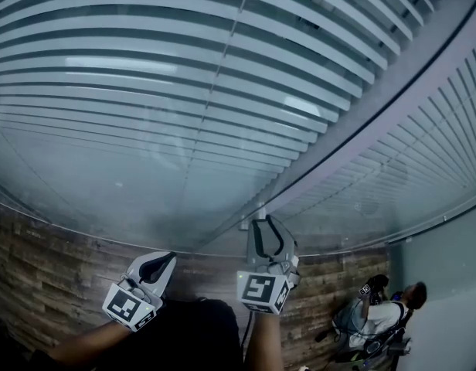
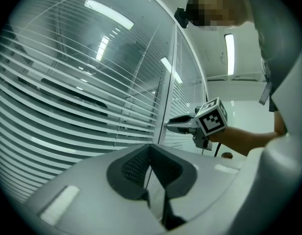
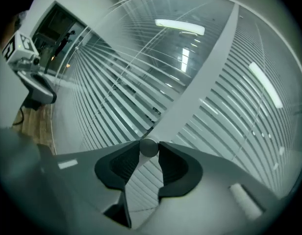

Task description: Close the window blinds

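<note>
The right tool (image 3: pixel 149 152) was clamped on a round knob (image 3: pixel 149 146) at the window frame (image 3: pixel 200 92). The left tool (image 2: pixel 150 148) faced the blinds (image 2: pixel 67 106) — jaws together, empty.

Head view: left gripper (image 1: pixel 164 260) and right gripper (image 1: pixel 267 226) held up side by side, each on its own forearm, the left forearm (image 1: pixel 83 345) entering from the lower left and the right forearm (image 1: pixel 263 348) from below. The right gripper stands higher in the frame. Left gripper: jaws together at the tips, nothing between them. Right gripper: jaws closed on a small round knob (image 3: pixel 149 147), pinched at the fingertips. The two grippers are apart, not touching
</note>
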`<state>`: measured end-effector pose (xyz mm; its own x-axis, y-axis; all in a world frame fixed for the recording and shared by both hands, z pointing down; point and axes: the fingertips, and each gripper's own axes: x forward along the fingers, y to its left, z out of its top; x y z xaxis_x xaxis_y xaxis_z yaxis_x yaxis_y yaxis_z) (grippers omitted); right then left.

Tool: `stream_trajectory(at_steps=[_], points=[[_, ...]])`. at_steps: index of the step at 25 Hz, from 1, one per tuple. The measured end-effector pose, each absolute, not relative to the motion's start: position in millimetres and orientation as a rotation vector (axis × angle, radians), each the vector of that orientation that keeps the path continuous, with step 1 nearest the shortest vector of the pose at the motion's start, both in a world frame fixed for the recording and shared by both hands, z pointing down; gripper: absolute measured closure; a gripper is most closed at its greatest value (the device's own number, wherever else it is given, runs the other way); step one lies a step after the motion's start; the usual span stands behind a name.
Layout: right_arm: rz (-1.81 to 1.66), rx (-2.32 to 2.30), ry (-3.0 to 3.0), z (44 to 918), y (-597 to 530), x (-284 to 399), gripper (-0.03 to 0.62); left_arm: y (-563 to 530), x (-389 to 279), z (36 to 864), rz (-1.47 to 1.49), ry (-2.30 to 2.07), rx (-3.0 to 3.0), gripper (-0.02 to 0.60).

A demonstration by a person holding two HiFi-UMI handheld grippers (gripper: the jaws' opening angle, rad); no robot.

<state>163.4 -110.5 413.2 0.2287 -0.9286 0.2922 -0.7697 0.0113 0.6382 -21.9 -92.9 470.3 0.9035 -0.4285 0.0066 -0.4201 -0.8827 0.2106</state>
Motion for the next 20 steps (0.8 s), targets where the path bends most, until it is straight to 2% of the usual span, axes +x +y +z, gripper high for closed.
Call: stream_trajectory(at_steps=[13,17,20], points=[[-0.503,1.559,-1.339,434.5,-110.5,158.7,0.467,-88.9,-14.1,485.3,-0.077,-0.592,2.859,0.583],[-0.425,1.682,-1.475,431.9,-109.1,157.7,0.459,-85.5,-10.9,488.6,-0.077,-0.585,2.853,0.583],[-0.257,1.92,-1.758,406.2,-106.6,152.3,0.427,-83.5,-10.4,476.4,-0.082,-0.585,2.847,0.583]])
